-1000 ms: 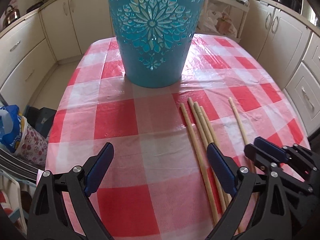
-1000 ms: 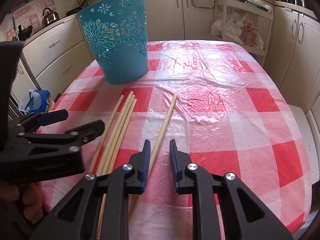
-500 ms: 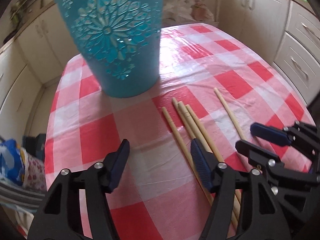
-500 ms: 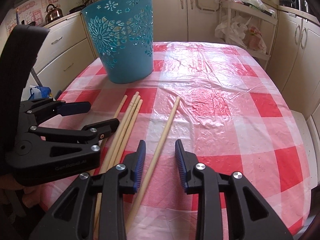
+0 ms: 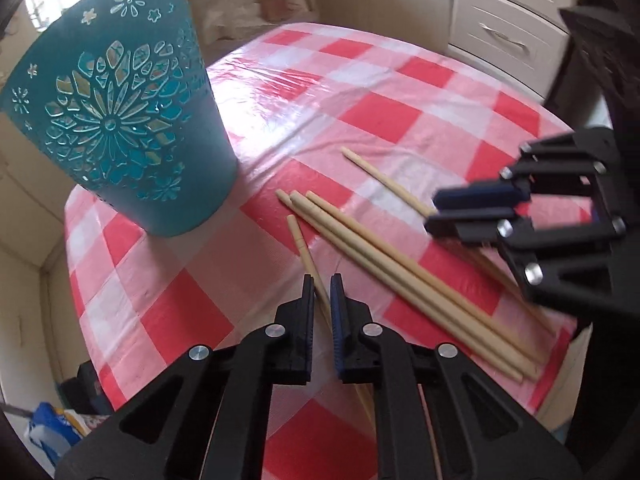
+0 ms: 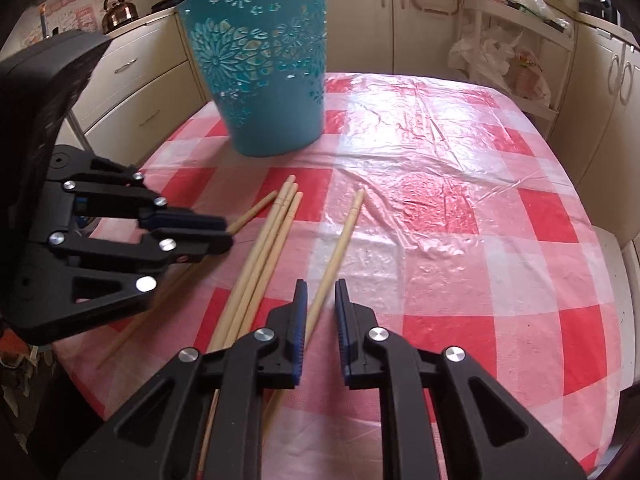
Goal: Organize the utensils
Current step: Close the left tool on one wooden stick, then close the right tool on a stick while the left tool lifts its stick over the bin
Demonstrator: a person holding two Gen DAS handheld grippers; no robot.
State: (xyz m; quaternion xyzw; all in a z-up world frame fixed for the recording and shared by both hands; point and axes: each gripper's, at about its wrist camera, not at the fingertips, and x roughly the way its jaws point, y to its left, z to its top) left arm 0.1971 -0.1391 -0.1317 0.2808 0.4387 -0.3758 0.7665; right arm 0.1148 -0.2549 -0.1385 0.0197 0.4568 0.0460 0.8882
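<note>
Several wooden chopsticks lie on the red-and-white checked table in front of a teal cut-out bin. My left gripper is shut on the leftmost chopstick, which still rests on the cloth. My right gripper straddles the lone right chopstick. Its jaws are closing, with a small gap still showing beside the stick. A bundle of three chopsticks lies between the two grippers.
Cream kitchen cabinets ring the table, with a kettle on the counter. A white rack with plastic bags stands behind the table. Bags sit on the floor by the table's near left edge.
The left gripper's jaws went from wide open to closed around the leftmost chopstick, and its wrist rolled. The right jaws widened slightly, then narrowed around the lone chopstick.
</note>
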